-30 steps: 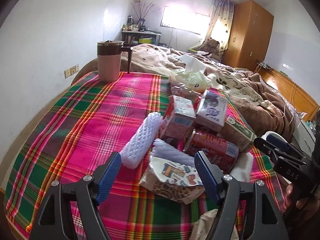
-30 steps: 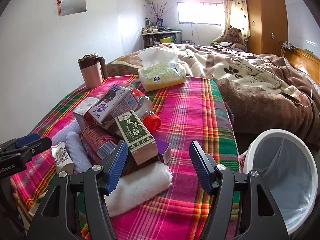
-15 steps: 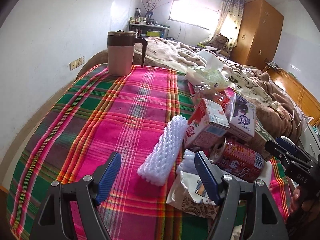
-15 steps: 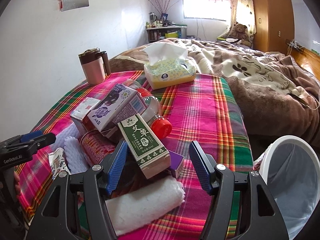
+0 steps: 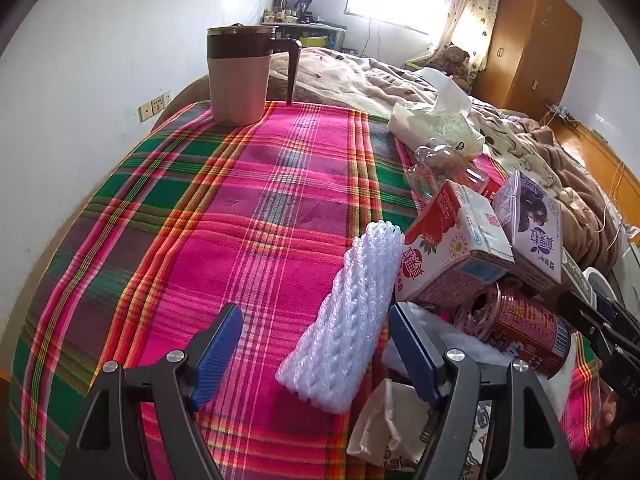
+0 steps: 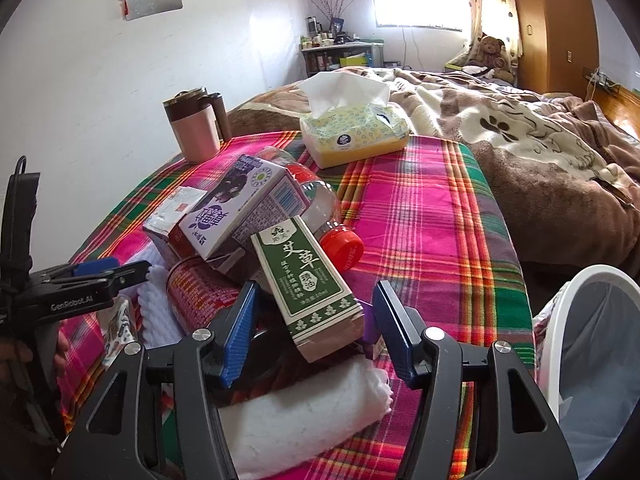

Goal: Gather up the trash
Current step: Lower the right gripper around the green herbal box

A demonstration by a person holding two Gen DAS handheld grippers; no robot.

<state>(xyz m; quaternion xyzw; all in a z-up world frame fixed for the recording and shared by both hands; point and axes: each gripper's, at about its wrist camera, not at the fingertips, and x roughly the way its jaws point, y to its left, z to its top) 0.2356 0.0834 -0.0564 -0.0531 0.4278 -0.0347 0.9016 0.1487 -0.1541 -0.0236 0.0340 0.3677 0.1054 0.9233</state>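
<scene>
My right tongs [image 6: 314,330] are spread around the green herbal-oil box [image 6: 306,282], its long axis along my reach; left tongs [image 5: 314,354], spread, straddle the foam net sleeve [image 5: 352,316].

"What's everything sitting on?"

"A tabletop [image 5: 248,216] under a plaid cloth, pink with green and orange stripes. At the far corner by the wall there's a pink mug [image 5: 239,76] with a brown lid, upright, well apart from the rest."

"And the pile?"

"A tissue pack [image 6: 354,134] lies flat at the far edge, next to the bed. Nearer, a white foam net sleeve [image 5: 352,320] lies on the cloth, touching a red-and-white carton [image 5: 452,252]. A red can [image 5: 524,332] lies on its side. A clear bottle with a red cap [image 6: 342,246] lies across the cloth, and a white foam pad [image 6: 304,424] lies at the near edge. The purple carton [image 6: 240,208] and green box [image 6: 308,280] rest on the others, not the cloth."
</scene>
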